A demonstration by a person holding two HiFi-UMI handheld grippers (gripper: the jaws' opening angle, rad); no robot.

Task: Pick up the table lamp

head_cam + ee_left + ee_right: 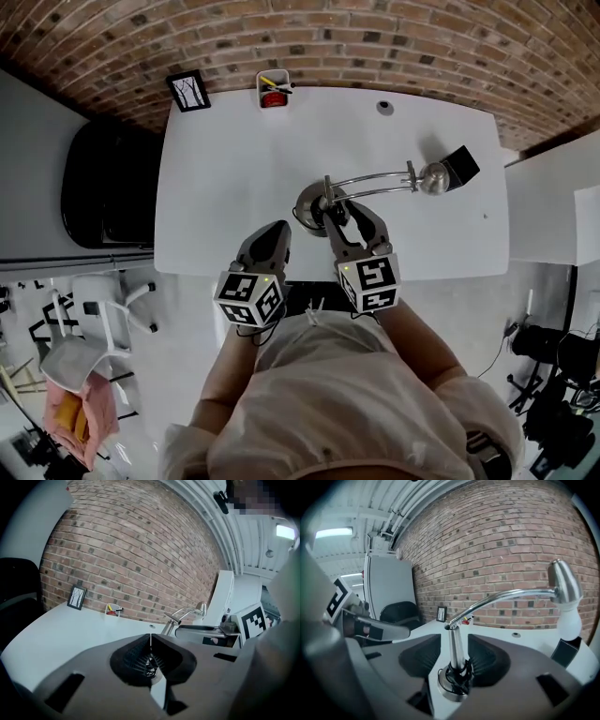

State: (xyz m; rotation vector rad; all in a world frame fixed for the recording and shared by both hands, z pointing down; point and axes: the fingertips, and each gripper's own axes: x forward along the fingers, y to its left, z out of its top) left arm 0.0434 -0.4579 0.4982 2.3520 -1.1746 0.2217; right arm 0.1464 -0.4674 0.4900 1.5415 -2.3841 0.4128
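The table lamp stands near the front edge of the white table (234,169). It has a round chrome base (307,200), a thin curved chrome arm and a silver head (434,178) out to the right. My right gripper (339,208) is open, one jaw on each side of the upright post (455,646) just above the base (451,688), with a small gap at each pad. A dark cord is wound round the post's foot. My left gripper (276,232) is shut and holds nothing, a little left of the lamp base, over the table's front edge. The left gripper view shows the lamp (180,616) ahead to the right.
A small black picture frame (188,91) and a white pen cup (273,89) stand at the back edge by the brick wall. A black box (461,166) sits beside the lamp head. A black chair (103,183) is left of the table, and a white cabinet (553,211) is to its right.
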